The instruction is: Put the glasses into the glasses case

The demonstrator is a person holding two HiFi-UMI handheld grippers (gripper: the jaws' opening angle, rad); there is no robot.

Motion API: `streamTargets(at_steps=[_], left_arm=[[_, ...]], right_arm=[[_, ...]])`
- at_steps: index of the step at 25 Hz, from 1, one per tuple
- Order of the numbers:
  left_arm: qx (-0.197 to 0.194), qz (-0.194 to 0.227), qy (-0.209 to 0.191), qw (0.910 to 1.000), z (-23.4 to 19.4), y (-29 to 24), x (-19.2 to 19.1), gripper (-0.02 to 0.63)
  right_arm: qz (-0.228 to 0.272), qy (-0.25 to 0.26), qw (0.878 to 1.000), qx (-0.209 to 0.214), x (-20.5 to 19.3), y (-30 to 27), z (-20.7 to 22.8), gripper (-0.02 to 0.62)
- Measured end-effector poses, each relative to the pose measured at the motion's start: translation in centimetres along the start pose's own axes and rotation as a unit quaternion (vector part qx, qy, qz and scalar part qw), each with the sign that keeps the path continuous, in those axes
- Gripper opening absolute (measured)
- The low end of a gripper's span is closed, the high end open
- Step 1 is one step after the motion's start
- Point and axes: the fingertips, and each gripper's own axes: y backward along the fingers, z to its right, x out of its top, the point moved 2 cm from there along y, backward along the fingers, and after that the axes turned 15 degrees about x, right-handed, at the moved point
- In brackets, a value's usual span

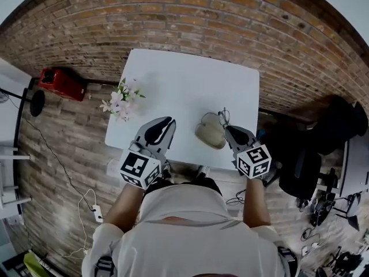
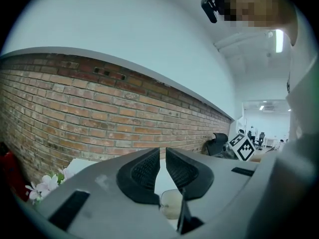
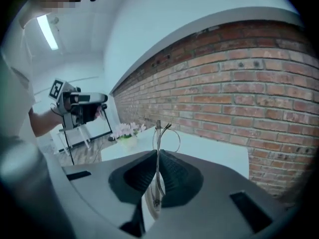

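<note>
Thin wire-framed glasses [image 3: 160, 133] stand upright between the pads of my right gripper [image 3: 157, 156], which is shut on them. In the head view that gripper [image 1: 227, 129] is at the table's near right, with the glasses [image 1: 222, 118] sticking out just past the right edge of the beige glasses case [image 1: 210, 131]. The case lies on the white table [image 1: 190, 79] near its front edge. My left gripper [image 1: 164, 124] hovers to the left of the case, apart from it. Its jaws [image 2: 162, 156] are drawn together with nothing between them, and the case [image 2: 172, 203] shows below them.
A small bunch of pink and white flowers [image 1: 122, 103] stands at the table's left edge. A brick wall runs behind the table. A red object [image 1: 62, 82] and cables lie on the floor at left, and a dark office chair [image 1: 340, 123] stands at right.
</note>
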Motion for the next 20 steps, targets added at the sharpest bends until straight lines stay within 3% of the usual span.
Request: streamTargets(at_steps=[5,10,20], left_arm=[[0.023,-0.003,0.007,0.9997,-0.5,0.8,-0.4,0.044],[0.038,-0.001,0.009,0.9992,-1.0,1.7,-0.4,0.044],[0.060,-0.007,0.022,0.9979,-2.6,3.0,-1.0,0.044]], right_arm=[[-0.111,0.016,0.993,0.036,-4.8,-4.2,0.3,0.066],[-0.224,0.054,0.972,0.044,-10.0,-6.8,0.6,0.067],[-0.304,0.045,0.949,0.070,-15.3,-10.0,1.1,0.067]])
